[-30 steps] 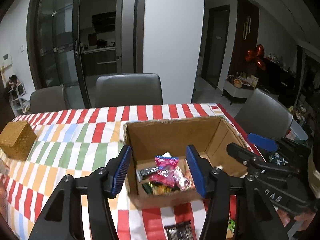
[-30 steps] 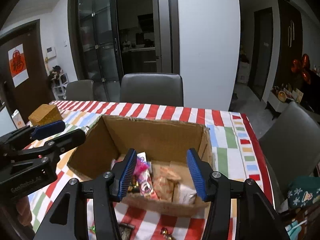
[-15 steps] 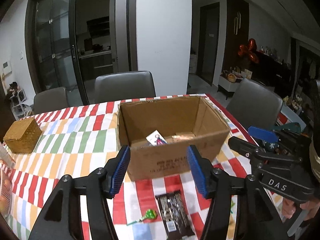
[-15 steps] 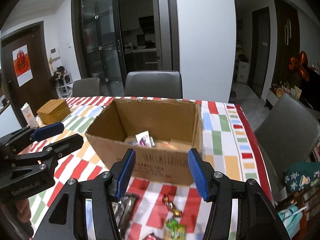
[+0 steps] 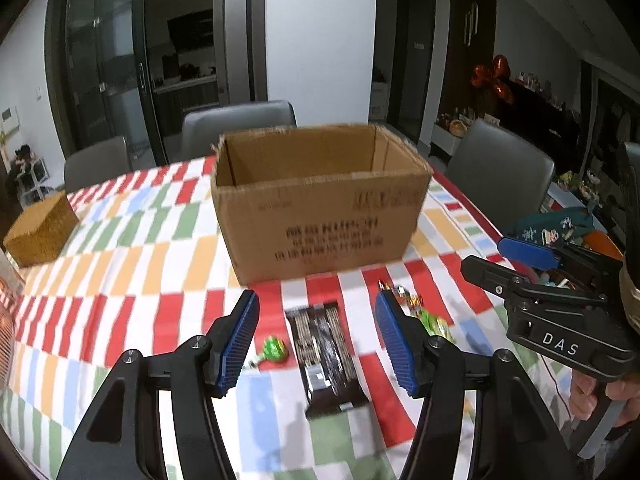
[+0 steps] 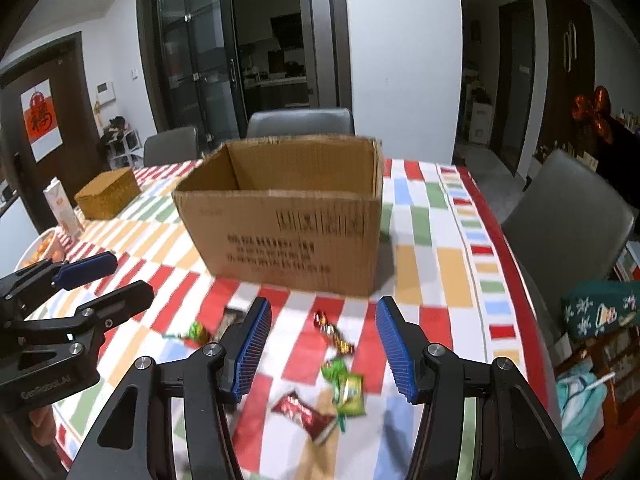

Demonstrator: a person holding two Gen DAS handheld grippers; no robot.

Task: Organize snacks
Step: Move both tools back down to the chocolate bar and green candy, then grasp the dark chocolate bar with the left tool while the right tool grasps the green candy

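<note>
Pulled back from above the cardboard box [image 5: 320, 204] since the earlier frames, both views now low and short of its near wall, facing the loose snacks on the striped table [image 5: 132, 264]; box contents no longer visible over the rim. Left gripper [image 5: 316, 340] with fingers apart and nothing between the pads, framing the dark chocolate bar [image 5: 324, 352] lying flat on the table, long axis running away from the camera; green wrapped sweet [image 5: 274, 350] just beside the bar, near the left pad. Right gripper [image 6: 320, 352] likewise parted and empty, poised over a cluster of small items: red-and-gold candies [image 6: 334, 334], green packets [image 6: 346, 384], red packet [image 6: 306, 410]. Each gripper seen from the other's view: right gripper at the far right of the left view, left gripper at the far left of the right view. Wicker box [image 5: 40, 232] well apart, at the table's far left.

Step in hand, as judged: approach for the next pick, one snack per gripper. For a clean grasp of the bar: descent with pads straddling its narrow width, centred along its length, closure only once low enough to catch the wrapper's edges rather than skid over the top. For the right side: a single packet singled out, clear of its neighbours, to avoid dragging two. Risk: thin wrappers slipping on the cloth.
</note>
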